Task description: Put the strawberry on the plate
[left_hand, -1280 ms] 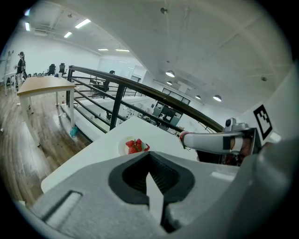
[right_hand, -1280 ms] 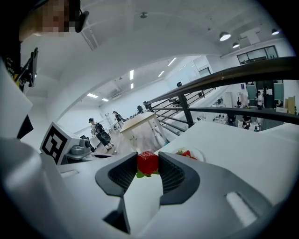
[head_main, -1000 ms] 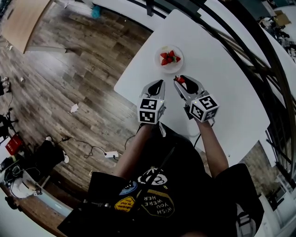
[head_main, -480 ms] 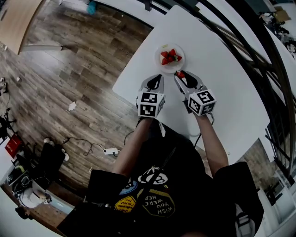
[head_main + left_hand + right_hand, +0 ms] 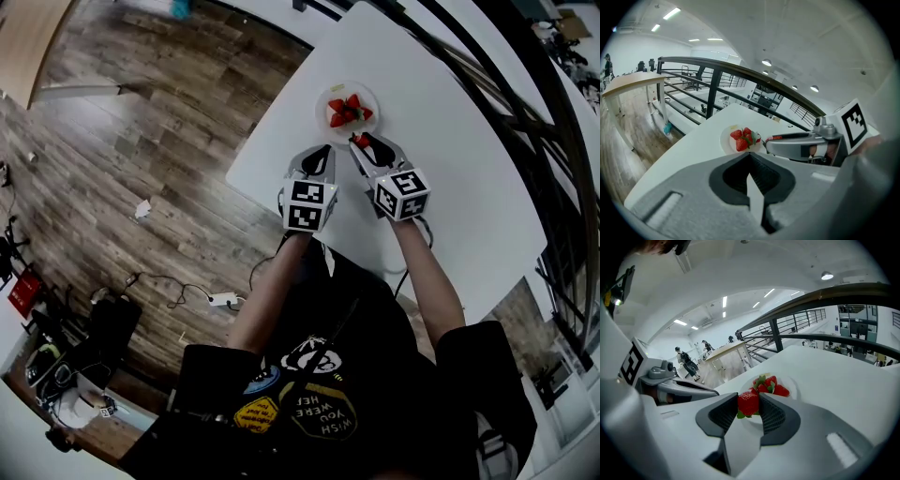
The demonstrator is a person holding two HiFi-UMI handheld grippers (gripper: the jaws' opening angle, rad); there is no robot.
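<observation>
Strawberry [image 5: 748,402] in right gripper [image 5: 363,142] beside berry-filled plate [image 5: 328,97]

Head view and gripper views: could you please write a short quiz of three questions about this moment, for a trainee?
1. True or false: the plate is empty.
2. What do the fingers of the right gripper hold? A) a strawberry B) a spoon C) nothing
3. Fill in: the fingers of the left gripper are ____ (open or shut).
Key: 1 false, strawberries lie on it; 2 A; 3 shut.
</observation>
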